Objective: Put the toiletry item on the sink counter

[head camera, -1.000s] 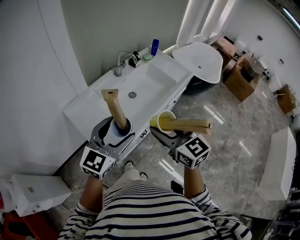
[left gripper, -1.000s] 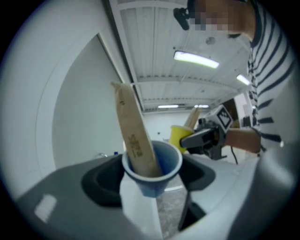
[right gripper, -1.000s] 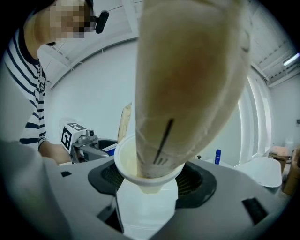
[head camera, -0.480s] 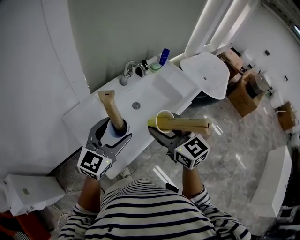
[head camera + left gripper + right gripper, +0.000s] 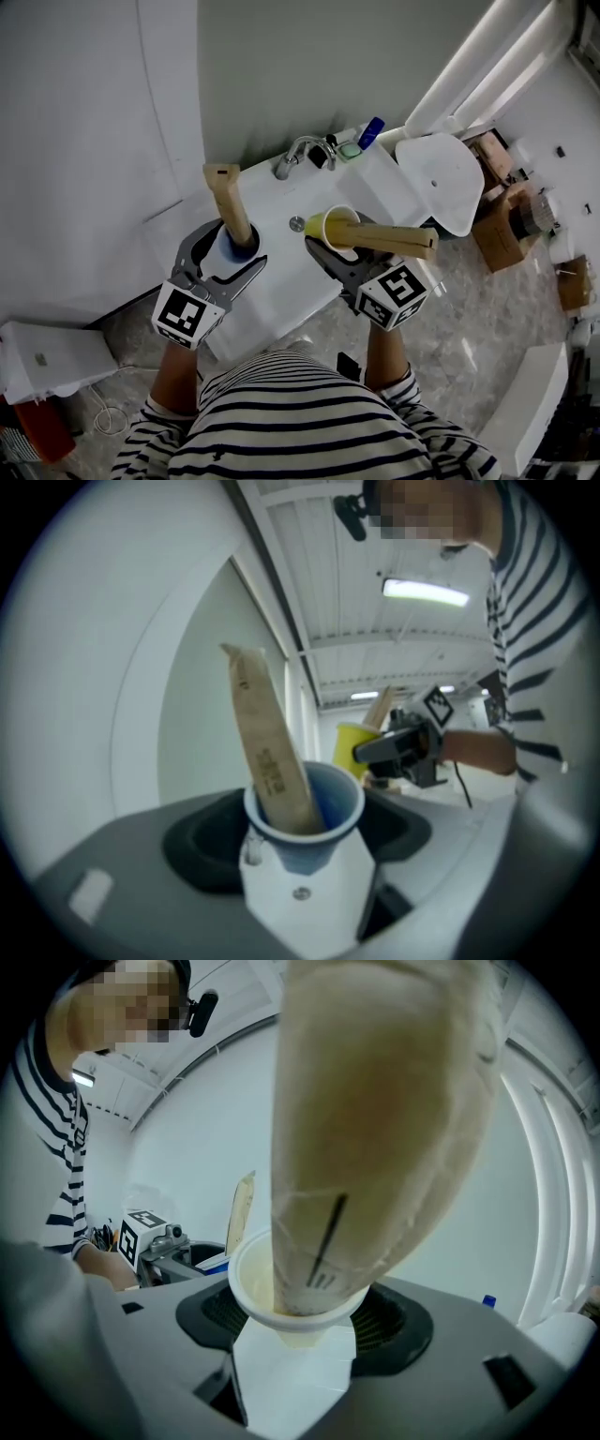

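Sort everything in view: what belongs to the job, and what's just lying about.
Job: blue cup in left claw; yellow cup in right claw; their paper packets; sink counter.
Lying about: tap, blue bottle, green dish, cardboard boxes.

Grey-green wall (image 5: 309,66) lies straight beyond the left tongs (image 5: 232,251) and right tongs (image 5: 335,249). White curved panel (image 5: 84,141) left of left tongs. White worktop (image 5: 375,192) with sunken basin beneath both; chrome tap (image 5: 295,150) at its far edge. Right of right tongs: glossy marbled floor (image 5: 469,319), white oval fixture (image 5: 441,178), cardboard boxes (image 5: 511,220). Ceiling strip light (image 5: 424,592) lit.
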Tool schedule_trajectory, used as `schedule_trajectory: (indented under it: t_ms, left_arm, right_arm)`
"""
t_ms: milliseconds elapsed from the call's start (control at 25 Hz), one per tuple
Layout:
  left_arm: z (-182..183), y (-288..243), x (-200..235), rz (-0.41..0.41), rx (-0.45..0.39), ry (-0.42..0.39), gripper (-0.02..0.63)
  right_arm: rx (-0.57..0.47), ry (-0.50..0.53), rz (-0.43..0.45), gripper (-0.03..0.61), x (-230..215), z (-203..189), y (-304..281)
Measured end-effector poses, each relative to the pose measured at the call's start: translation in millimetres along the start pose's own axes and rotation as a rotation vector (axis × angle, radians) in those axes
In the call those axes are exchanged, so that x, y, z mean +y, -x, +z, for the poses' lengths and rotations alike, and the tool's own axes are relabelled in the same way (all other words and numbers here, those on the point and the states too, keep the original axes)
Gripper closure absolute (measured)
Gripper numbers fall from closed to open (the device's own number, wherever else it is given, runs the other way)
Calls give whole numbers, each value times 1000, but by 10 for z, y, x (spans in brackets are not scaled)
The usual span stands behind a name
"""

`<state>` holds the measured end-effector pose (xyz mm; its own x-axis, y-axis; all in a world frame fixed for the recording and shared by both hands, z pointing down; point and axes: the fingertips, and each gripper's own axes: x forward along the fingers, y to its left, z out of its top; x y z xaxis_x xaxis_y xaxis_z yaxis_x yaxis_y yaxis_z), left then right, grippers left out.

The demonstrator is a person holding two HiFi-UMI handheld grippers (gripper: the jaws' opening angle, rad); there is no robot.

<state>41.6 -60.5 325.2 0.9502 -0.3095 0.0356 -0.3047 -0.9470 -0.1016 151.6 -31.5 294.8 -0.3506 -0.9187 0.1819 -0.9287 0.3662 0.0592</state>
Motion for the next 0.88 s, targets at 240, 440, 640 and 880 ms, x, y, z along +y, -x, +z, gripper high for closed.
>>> schedule_trajectory:
  t_ms: [240,440,640,880]
  left_arm:
    - [-46,-12,235,54,3,8,253]
    - [-88,-204,447,128,23,5,252]
    - [-90,-396,576,206,40,-3,252]
    - [-38,-431,599,268,51,-52,252]
  right_arm:
    - [36,-12,74,265,-93,-62,-396]
    - [44,-11,150,265,-298,-46,-739]
    - [49,27,227,265,-489,17,-987]
    - [72,100,314,265,-459,37,-1204]
